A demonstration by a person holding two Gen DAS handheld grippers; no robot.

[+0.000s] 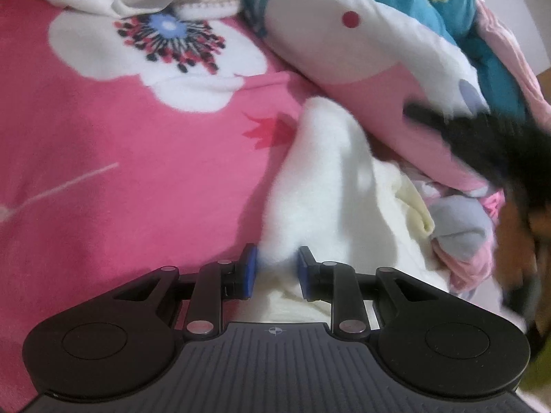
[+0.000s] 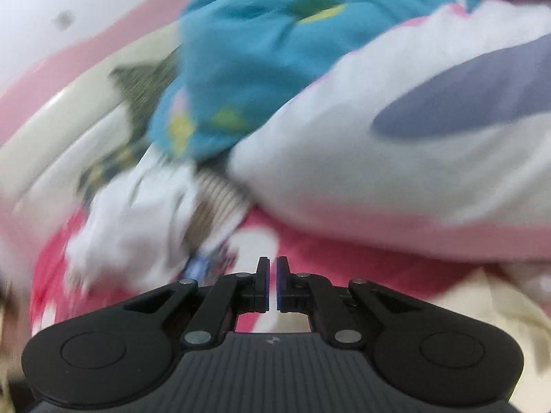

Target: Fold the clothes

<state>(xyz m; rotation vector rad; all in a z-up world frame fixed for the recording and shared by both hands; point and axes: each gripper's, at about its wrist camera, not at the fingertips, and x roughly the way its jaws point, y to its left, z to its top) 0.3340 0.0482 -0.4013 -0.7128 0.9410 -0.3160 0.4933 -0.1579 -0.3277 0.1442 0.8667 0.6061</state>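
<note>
Left of the left gripper (image 1: 275,268) spreads a pink blanket (image 1: 120,172) printed with a large white flower (image 1: 155,65). The jaws stand a little apart with a fold of a white garment (image 1: 327,179) pinched between the blue pads (image 1: 250,261); the cloth runs up and away ahead of the jaws and spills to their right. Further right, just beside the white cloth, lies a crumple of pale grey and pink clothes (image 1: 461,237). Ahead and to the right a pink-and-white pillow (image 1: 361,55) leans against a teal patterned cloth (image 1: 447,7). A dark blurred shape at the right edge is the right gripper (image 1: 482,144), above the pile.

In the right wrist view, everything is smeared by motion. To the left of the right gripper (image 2: 272,284) lies a rumpled white cloth (image 2: 137,213). The jaws are closed almost pad to pad, with nothing between them. Ahead sits the teal cloth (image 2: 248,69), and ahead to the right the pillow (image 2: 396,155).
</note>
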